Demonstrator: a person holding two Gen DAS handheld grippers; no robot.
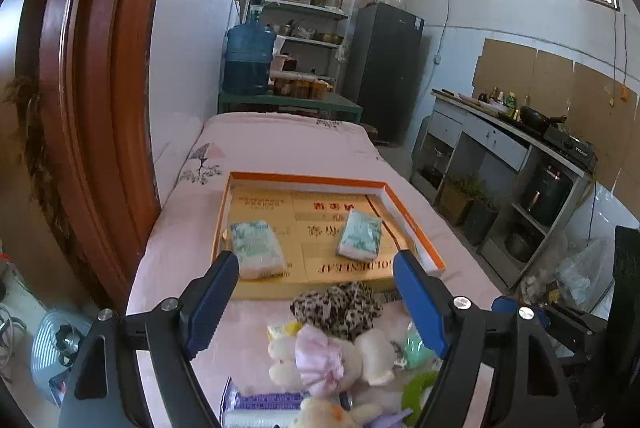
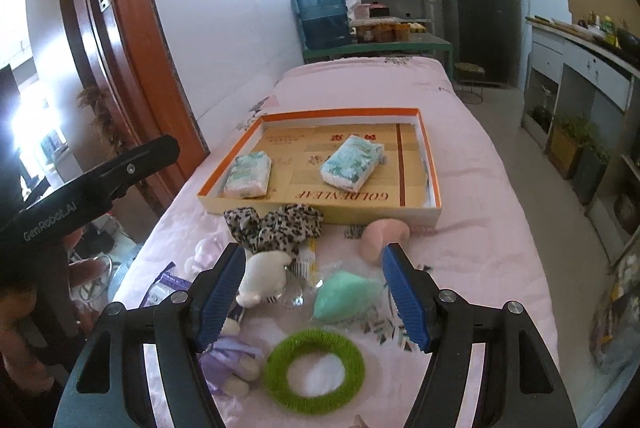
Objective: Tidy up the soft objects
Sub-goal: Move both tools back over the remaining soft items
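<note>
Tray (image 2: 428, 148), shallow orange-rimmed cardboard, on pink bedsheet (image 2: 480, 248), holds two teal-patterned tissue packs: left one (image 2: 247, 175) long axis front-to-back, right one (image 2: 352, 162) angled. Left gripper (image 1: 316, 304) and right gripper (image 2: 314, 292) both spread wide, empty, above soft-toy pile.

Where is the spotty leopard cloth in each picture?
Left wrist: the leopard cloth lies low in the middle, between the fingers, just in front of the box's near edge.
Right wrist: the leopard cloth sits left of centre, against the box's near wall, above the left finger.
Shared landmark: the two tissue packs inside the box.
</note>
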